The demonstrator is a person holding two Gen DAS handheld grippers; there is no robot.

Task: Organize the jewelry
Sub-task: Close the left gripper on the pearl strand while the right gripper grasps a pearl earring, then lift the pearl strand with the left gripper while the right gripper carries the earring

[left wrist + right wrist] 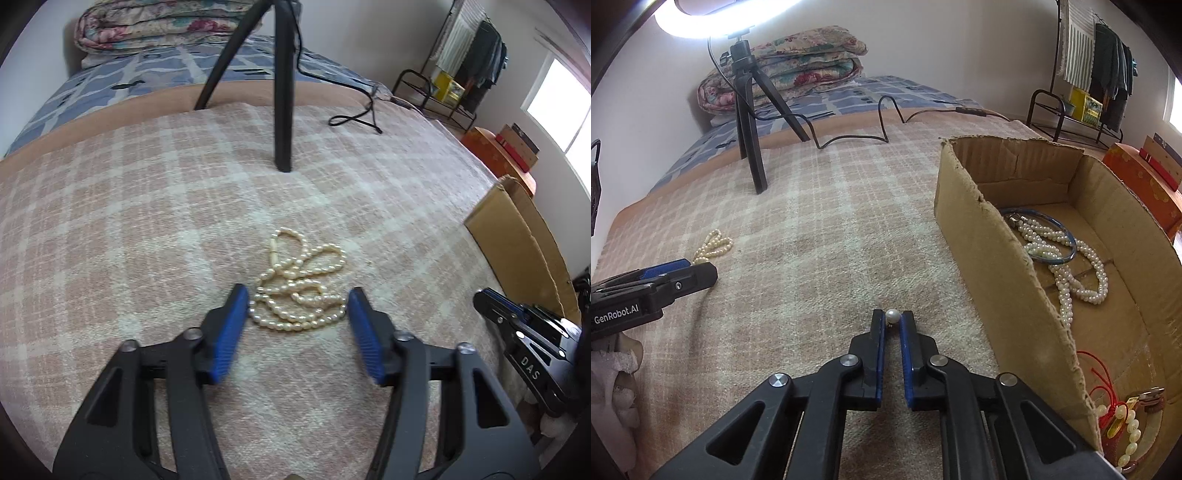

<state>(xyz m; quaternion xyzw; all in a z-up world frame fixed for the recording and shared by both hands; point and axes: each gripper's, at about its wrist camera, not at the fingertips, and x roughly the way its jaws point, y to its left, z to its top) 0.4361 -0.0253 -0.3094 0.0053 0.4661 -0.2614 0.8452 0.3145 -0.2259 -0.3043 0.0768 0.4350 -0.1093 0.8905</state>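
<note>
The pearl strand [299, 288] lies heaped in loops on the plaid blanket [147, 221], and the left gripper [297, 302] stands astride its near end, jaws about half open, a blue pad close on each side of the heap, with no firm grip to be seen. To lift it well, I judge the pads should come down low to the blanket and gather several loops at once, since a pinch on one bead row would likely let the rest trail and snag on the weave; closing slowly also gives the beads time to bunch rather than roll out sideways.

In the right wrist view a single pearl piece [892, 316], perhaps an earring, sits at the tips of the right gripper [892, 320], whose jaws are nearly closed on it. The bead is round and small, so it may squirt out if squeezed off centre; a steady level carry to the box [990, 266] on the right seems wise. That cardboard box already holds a white bead necklace [1078, 273], a blue bangle [1067, 240] and, at its near end, a red-corded charm [1115, 413].

Far off stands a tripod [750, 122] with a ring light [716, 18] above.

Readable writing: "GenRobot.AI" on the left gripper's side in the right wrist view, and "DAS" on the right gripper's side in the left wrist view
</note>
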